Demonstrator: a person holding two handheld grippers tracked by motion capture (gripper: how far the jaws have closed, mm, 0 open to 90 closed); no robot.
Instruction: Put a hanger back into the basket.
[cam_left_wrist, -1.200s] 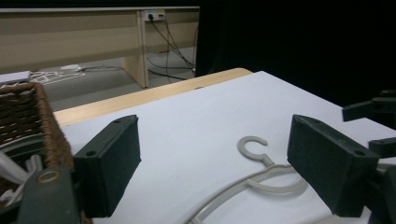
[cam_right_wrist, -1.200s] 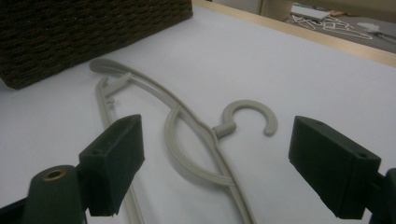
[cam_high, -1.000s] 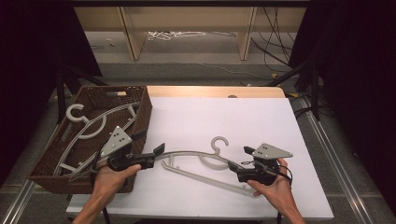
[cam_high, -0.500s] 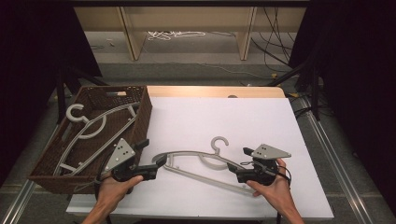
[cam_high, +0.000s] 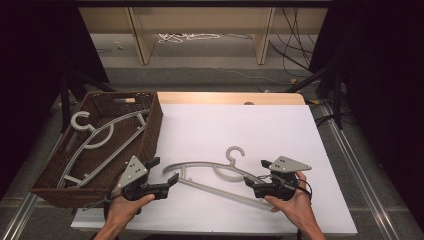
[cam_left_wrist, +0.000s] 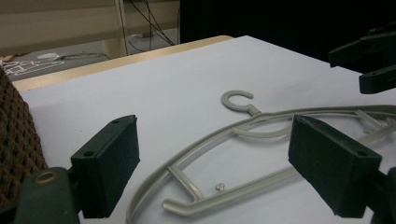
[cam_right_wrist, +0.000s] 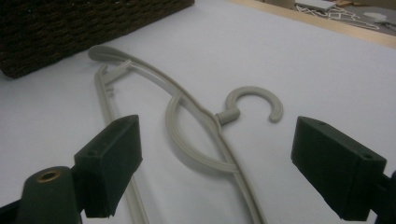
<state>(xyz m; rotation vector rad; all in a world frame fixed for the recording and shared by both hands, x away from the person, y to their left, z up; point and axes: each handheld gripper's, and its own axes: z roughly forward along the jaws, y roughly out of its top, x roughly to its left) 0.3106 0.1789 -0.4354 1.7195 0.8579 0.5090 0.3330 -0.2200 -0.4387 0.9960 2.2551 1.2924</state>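
While one grey hanger (cam_high: 102, 137) is already lodged in the wicker basket (cam_high: 150, 131) to the outer side of the left gripper (cam_high: 166, 171), a second grey hanger (cam_high: 215, 176) is left flat on the white tabletop (cam_high: 240, 125), stretched between the two grippers. The left gripper is held wide open, nothing being gripped, and the near end of the loose hanger is seen just ahead of its spread jaws. Further right, the hook (cam_high: 234, 154) is pointed away from both grippers. The right gripper (cam_high: 256, 175) is likewise spread wide and empty, with the hanger's other arm lying directly before and beneath it. The work is judged about half done: one hanger is stowed, while the other is not yet grasped, lifted or carried over to the basket.
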